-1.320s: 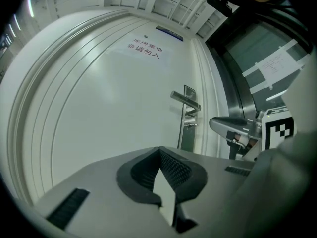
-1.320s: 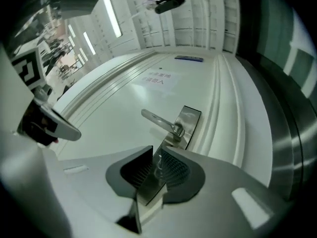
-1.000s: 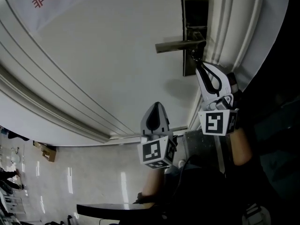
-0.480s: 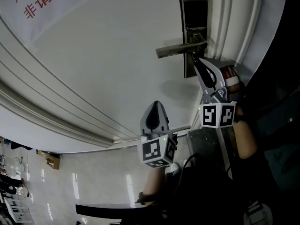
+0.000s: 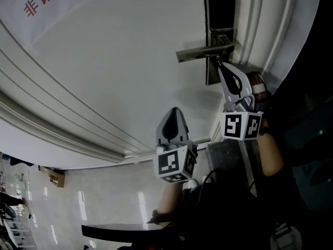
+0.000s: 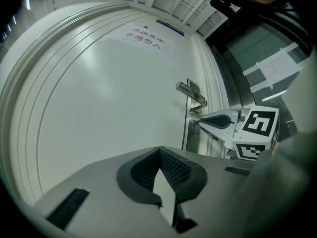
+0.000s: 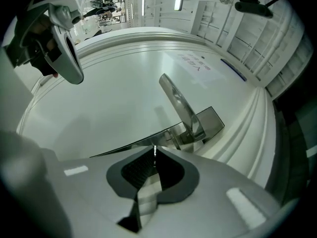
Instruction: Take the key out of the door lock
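White door (image 5: 130, 61) fills nearly all I can see, with glossy floor far below the handle (image 5: 204, 51), which I'll use as my landmark. My right gripper (image 5: 219, 64) has its tip tucked just under the handle's root, against the lower part of the lock plate (image 5: 220, 14). Its own view shows the jaws pressed together on a thin bright sliver that I take to be the key (image 7: 154, 150). Only that edge shows, and the keyhole itself is hidden behind the jaw tips, so I judge the key to be seated in the lock just below the handle. My left gripper (image 5: 175, 113) hangs well below and to the left of the handle, jaws together on nothing, away from the door face. As for the key, I expect it to be small, light and stiff, smooth metal with little for the pads to bite on. The place to hold is the flat head, one pad on each broad face, which looks like what I have. It should come out only along its own shaft, straight away from the door. Any sideways or twisting load could bind it in the cylinder or let it slip from the pads. If it sits turned off its neutral position it likely won't release at all. Since the handle sits close above the jaws, I'd keep the pull clear of it.
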Tool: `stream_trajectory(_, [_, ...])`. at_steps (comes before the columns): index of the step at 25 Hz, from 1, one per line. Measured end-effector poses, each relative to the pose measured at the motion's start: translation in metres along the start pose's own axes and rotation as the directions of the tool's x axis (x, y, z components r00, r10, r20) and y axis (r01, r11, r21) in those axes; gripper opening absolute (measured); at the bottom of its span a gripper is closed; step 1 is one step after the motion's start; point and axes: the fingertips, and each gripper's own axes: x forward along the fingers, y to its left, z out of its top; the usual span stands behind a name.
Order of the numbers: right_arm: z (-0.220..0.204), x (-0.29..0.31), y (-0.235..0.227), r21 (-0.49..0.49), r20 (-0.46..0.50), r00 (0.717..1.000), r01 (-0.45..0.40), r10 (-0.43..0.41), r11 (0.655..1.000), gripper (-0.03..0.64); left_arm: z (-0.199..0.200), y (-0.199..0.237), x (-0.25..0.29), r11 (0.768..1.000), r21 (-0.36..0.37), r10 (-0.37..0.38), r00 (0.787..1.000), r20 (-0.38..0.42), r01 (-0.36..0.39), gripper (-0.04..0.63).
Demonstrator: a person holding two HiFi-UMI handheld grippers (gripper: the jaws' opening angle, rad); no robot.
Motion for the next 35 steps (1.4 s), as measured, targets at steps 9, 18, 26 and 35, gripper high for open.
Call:
stream_trajectory(9, [0.0,-0.001,0.0,0.018,-0.004,1.0,0.0,0.0,1.0,0.012,0.008,0.001,0.002,1.0,0.014,-0.014,1.0,0.011,0.014,0.0])
stream_trajectory(18, [0.001,0.0,0.0,0.014,-0.006,1.0,-0.016,0.016,1.0,0.011,0.01,0.001,0.0,1.0,0.021,-0.021,1.0,0.018,0.02,0.0])
stream_trajectory(26, [0.0,-0.001,0.001,-0.046,-0.005,1.0,-0.027,0.027,0.999,0.011,0.012,0.003,-0.002,1.0,0.022,-0.01,1.0,0.023,0.01,0.0])
stream_trajectory(35, [0.0,-0.001,0.003,-0.115,0.001,0.999,-0.04,0.04,0.993,0.011,0.011,-0.001,-0.001,1.0,0.017,-0.012,1.0,0.024,0.012,0.0])
